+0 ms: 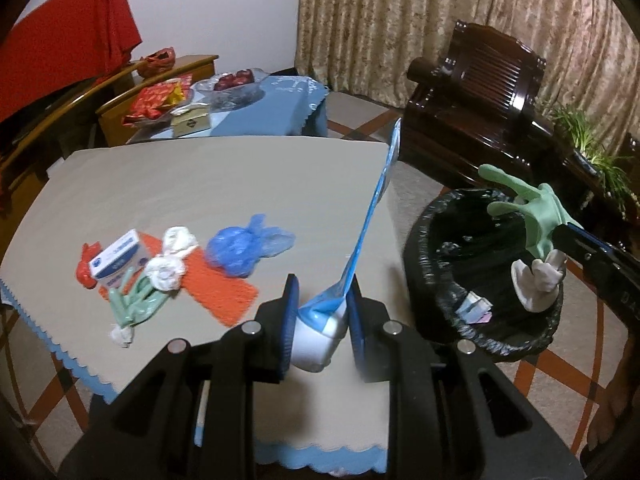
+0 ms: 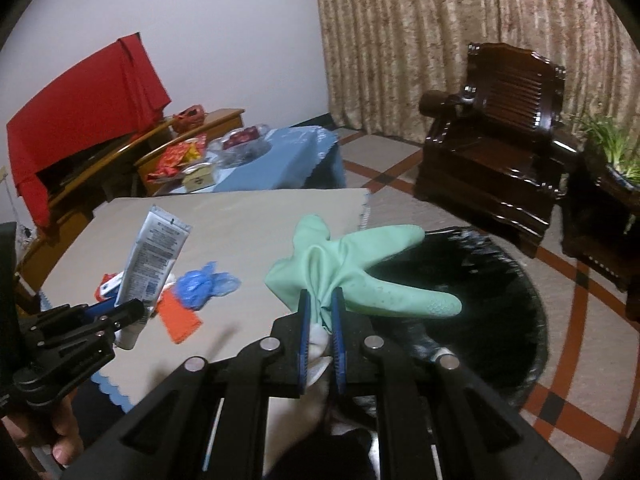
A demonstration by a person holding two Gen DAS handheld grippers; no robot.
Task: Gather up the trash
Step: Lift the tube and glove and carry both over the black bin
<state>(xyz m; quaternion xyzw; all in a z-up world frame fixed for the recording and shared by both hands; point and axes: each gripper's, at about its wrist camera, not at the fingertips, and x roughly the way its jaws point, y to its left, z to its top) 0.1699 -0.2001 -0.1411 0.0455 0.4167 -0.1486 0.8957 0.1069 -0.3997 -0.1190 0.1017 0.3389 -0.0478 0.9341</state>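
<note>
My left gripper (image 1: 322, 294) is shut on a blue-and-white squeeze tube (image 1: 320, 328) held upright above the beige table (image 1: 200, 184); the tube also shows in the right wrist view (image 2: 150, 256). My right gripper (image 2: 320, 306) is shut on a green rubber glove (image 2: 360, 264) and holds it over the black-lined bin (image 2: 500, 320). The glove (image 1: 532, 212) hangs over the bin (image 1: 452, 280) in the left wrist view too. On the table lie a blue plastic bag (image 1: 240, 248), a small white-and-blue box (image 1: 118, 258), crumpled white tissues (image 1: 168, 264), an orange sheet (image 1: 220, 288) and another green glove (image 1: 136, 304).
A dark wooden armchair (image 1: 480, 96) stands behind the bin, with a potted plant (image 1: 592, 148) at the right. A blue-clothed side table (image 1: 256, 108) with boxes and a bowl sits behind the main table. Paper scraps (image 1: 476, 308) lie inside the bin.
</note>
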